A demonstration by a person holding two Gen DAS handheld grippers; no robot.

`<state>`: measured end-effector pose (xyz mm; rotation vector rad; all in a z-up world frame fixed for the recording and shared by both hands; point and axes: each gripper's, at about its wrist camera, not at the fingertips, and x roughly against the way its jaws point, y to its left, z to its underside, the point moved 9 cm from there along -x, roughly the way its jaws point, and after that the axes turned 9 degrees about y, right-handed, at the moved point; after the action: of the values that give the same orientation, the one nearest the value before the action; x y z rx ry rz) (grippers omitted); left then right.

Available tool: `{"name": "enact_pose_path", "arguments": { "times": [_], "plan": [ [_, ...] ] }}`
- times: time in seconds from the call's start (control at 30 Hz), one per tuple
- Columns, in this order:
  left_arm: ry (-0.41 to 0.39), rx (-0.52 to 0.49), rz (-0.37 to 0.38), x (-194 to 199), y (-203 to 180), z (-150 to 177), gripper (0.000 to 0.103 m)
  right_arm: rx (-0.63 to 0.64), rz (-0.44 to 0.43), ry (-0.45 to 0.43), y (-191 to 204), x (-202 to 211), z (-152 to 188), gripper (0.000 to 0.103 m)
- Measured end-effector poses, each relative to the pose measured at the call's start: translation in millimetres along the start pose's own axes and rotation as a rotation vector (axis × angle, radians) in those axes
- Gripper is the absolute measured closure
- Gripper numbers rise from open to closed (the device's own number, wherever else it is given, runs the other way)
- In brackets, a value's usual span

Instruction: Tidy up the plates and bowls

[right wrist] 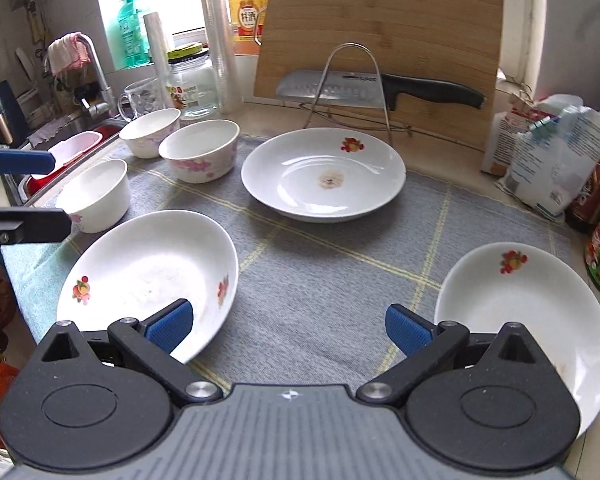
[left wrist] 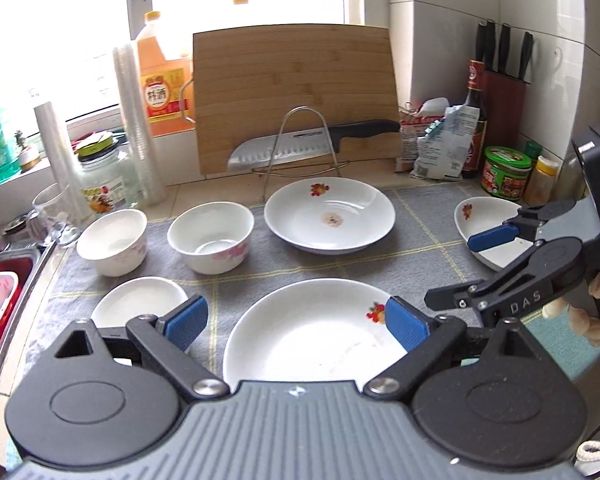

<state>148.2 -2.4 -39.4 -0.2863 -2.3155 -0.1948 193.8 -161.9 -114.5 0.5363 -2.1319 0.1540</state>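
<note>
Plates and bowls are laid mouth-up on a grey mat (right wrist: 320,280) on the bench. The left gripper (left wrist: 296,322) is held spread and empty above the near plate (left wrist: 312,332); the right gripper (right wrist: 288,326) is likewise spread, with bare mat between a tilted plate (right wrist: 148,272) and the right-hand plate (right wrist: 528,300). The far plate (right wrist: 324,174) is seen before a cutting board (right wrist: 384,28), and three bowls (right wrist: 200,150) are ranged along the sink edge.

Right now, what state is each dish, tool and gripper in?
Left gripper: jaws open, holding nothing.
Right gripper: jaws open, holding nothing.
Far plate: flat on the mat, brown stain at centre.
Near-left plate: on the mat, smudged.
Right plate: on the mat, upright.
Three bowls: upright, unstacked, empty.
Knife: lying across the wire rack.
Cutting board: leaning upright.
</note>
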Motion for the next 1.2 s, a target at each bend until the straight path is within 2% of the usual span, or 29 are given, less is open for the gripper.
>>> {"name": "enact_pose_path", "arguments": {
  "times": [0.1, 0.33, 0.53, 0.67, 0.83, 1.07, 1.2],
  "plan": [
    [0.002, 0.055, -0.033, 15.4, 19.0, 22.0, 0.008, 0.02, 0.004, -0.003, 17.7, -6.1, -17.7, 0.0],
    [0.014, 0.148, -0.122, 41.7, 41.8, 63.0, 0.008, 0.107, -0.055, 0.03, 66.2, -28.7, -43.4, 0.0],
    [0.052, 0.235, -0.163, 42.9, 44.3, 79.8, 0.008, 0.203, -0.148, 0.057, 99.0, -45.0, -56.8, 0.0],
    [0.077, 0.262, -0.19, 38.9, 34.5, 84.5, 0.008, 0.245, -0.193, 0.073, 97.3, -47.9, -56.5, 0.0],
    [0.09, 0.308, -0.194, 37.4, 25.5, 90.3, 0.008, 0.24, -0.222, 0.101, 84.3, -58.8, -58.6, 0.0],
    [0.126, 0.323, -0.221, 31.7, 16.8, 91.2, 0.008, 0.265, -0.276, 0.104, 74.0, -61.4, -61.3, 0.0],
    [0.144, 0.298, -0.218, 26.7, 9.9, 90.8, 0.008, 0.251, -0.297, 0.099, 70.0, -61.8, -61.7, 0.0]
  ]
}}
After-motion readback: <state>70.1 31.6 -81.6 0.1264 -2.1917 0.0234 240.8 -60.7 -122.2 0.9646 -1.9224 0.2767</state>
